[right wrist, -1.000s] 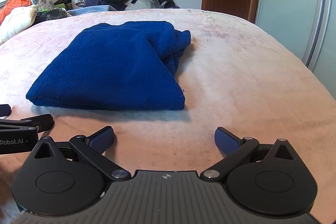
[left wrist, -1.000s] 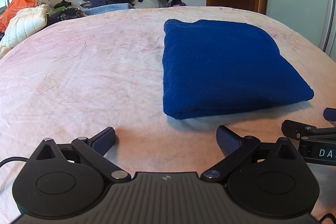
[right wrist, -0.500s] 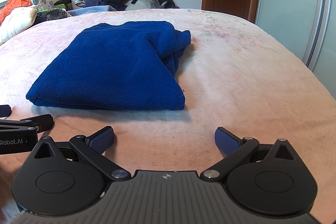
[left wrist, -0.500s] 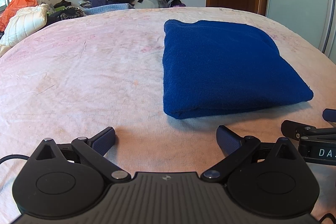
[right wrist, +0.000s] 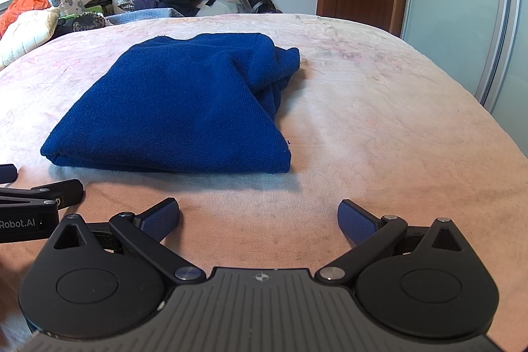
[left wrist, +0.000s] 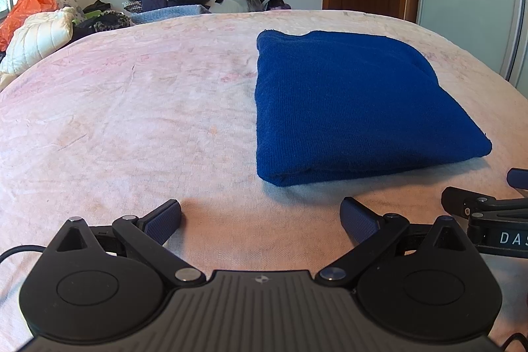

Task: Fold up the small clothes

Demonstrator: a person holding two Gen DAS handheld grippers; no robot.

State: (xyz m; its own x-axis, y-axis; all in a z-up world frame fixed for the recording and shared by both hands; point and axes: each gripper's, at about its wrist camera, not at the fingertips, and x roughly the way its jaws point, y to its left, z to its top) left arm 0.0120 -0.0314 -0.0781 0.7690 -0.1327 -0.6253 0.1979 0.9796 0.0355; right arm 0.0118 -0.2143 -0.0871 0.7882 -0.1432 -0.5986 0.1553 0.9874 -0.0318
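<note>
Blue garment [left wrist: 359, 108] sits folded on the pink bed [left wrist: 132, 121], right of center in the left wrist view. Left gripper [left wrist: 260, 216] and right gripper [right wrist: 259, 216] both have jaws spread wide, empty, low in frame just short of it.

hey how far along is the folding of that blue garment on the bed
Done: the blue garment lies folded into a compact block on the bed, though its far right layers look bunched in the right wrist view. In hand: nothing; the left gripper and right gripper are open, short of it. Left: possibly tidying that side.
</note>
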